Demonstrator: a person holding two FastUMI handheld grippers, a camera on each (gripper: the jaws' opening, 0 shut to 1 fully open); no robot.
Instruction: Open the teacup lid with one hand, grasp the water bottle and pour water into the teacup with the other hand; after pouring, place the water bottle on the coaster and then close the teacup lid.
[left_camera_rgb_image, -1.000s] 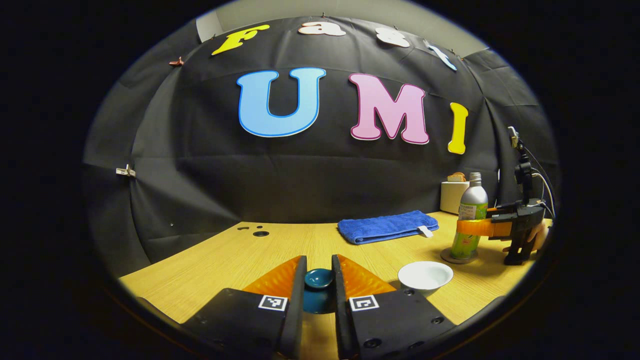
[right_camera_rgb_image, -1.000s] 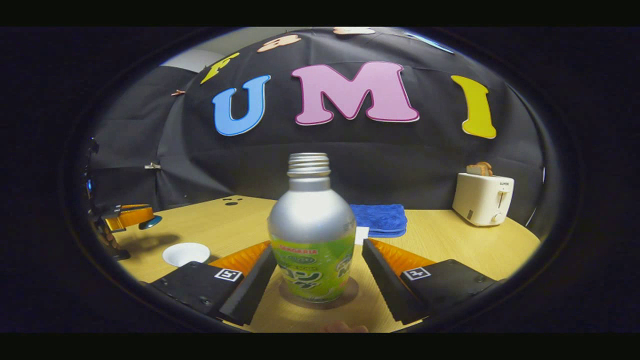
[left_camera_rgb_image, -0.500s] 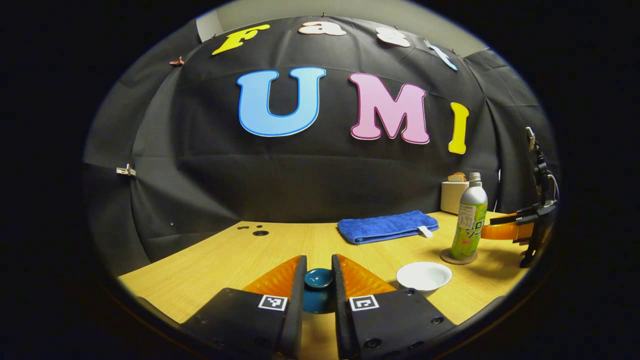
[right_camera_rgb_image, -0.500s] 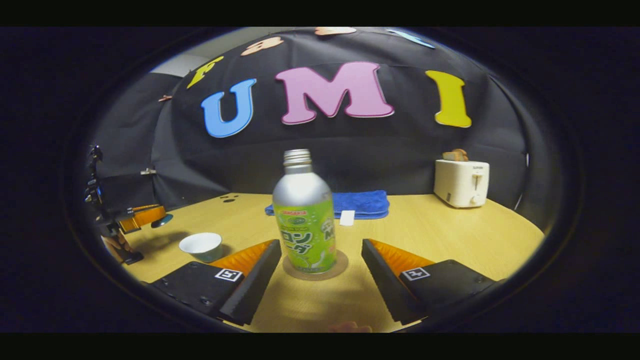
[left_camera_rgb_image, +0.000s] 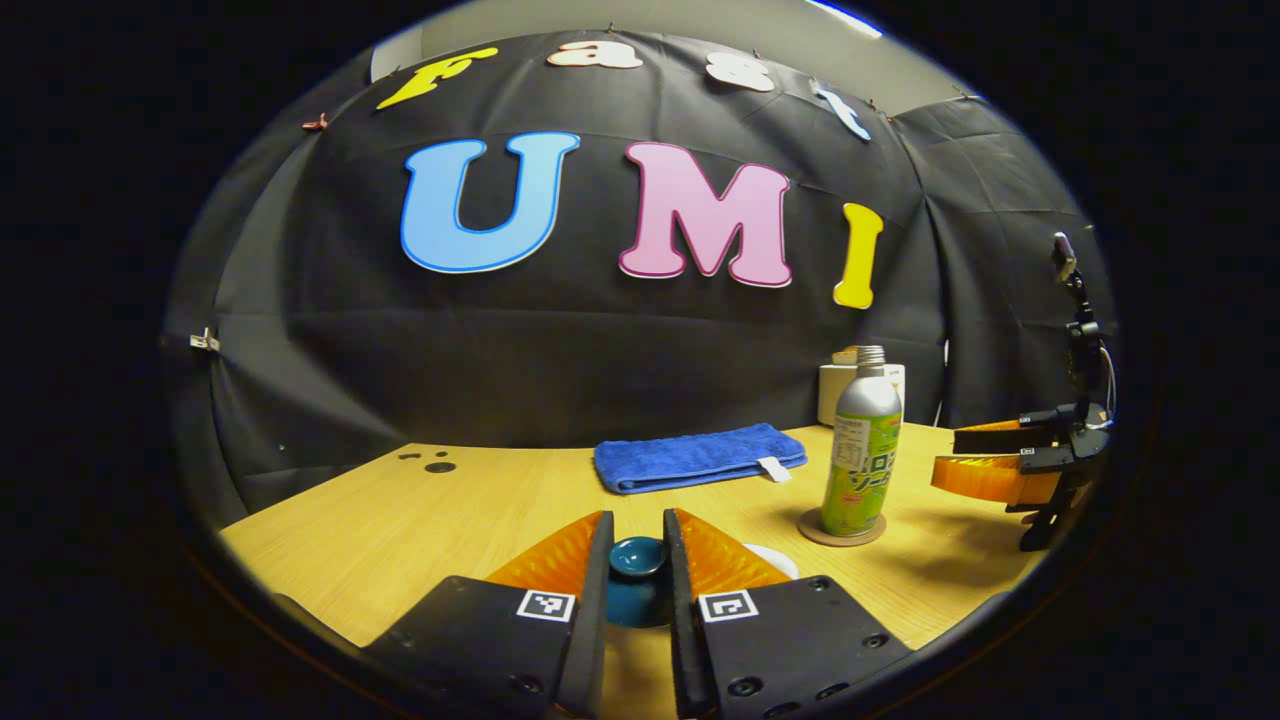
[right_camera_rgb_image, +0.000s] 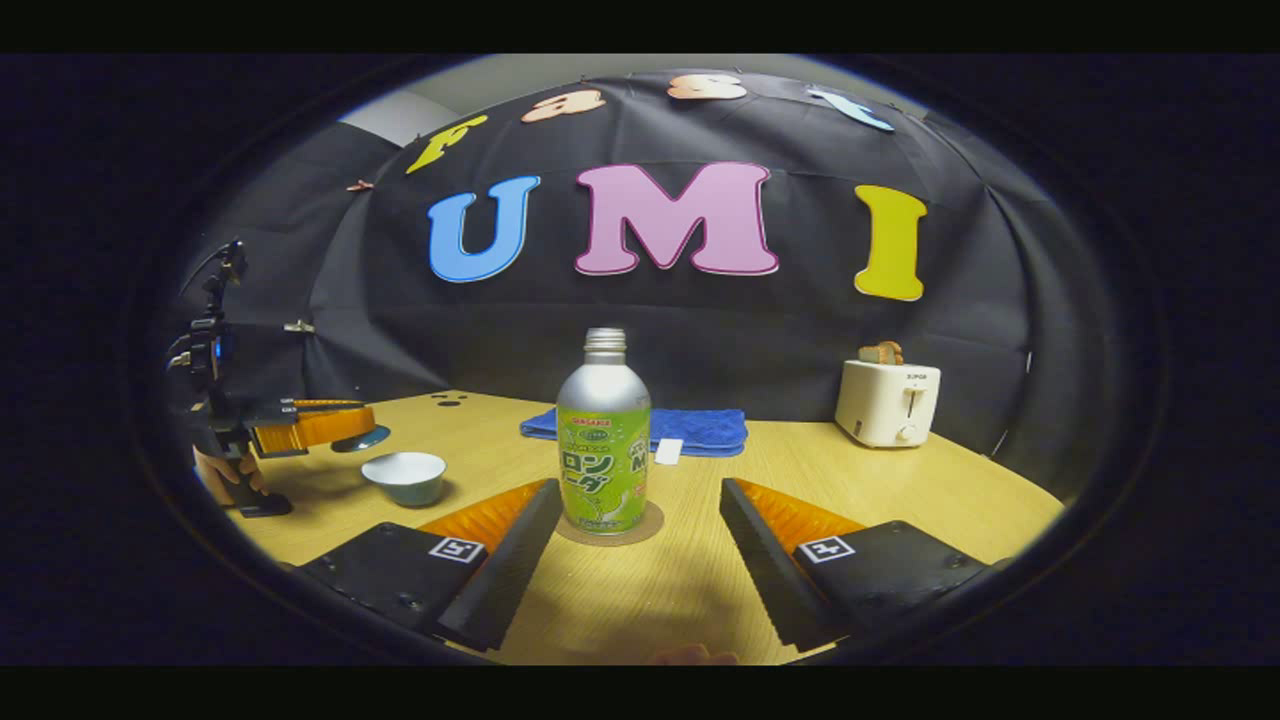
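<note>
Bottle (right_camera_rgb_image: 603, 440) stands on coaster (right_camera_rgb_image: 610, 531); right tongs (right_camera_rgb_image: 640, 545) wide open, empty. Left tongs (left_camera_rgb_image: 637, 560) grip lid (left_camera_rgb_image: 637, 556). Next: lower lid onto teacup (right_camera_rgb_image: 404, 476).

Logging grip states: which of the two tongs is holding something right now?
The left tongs, shut on the teal teacup lid; the right tongs stand open, clear of the water bottle.

1. Left claw (left_camera_rgb_image: 637, 580): black housing plates, each bearing a square black-and-white marker; round screw heads along the lower edges.
2. Right claw (right_camera_rgb_image: 640, 545): matching black plates with markers; ridged inner faces, screw heads.
</note>
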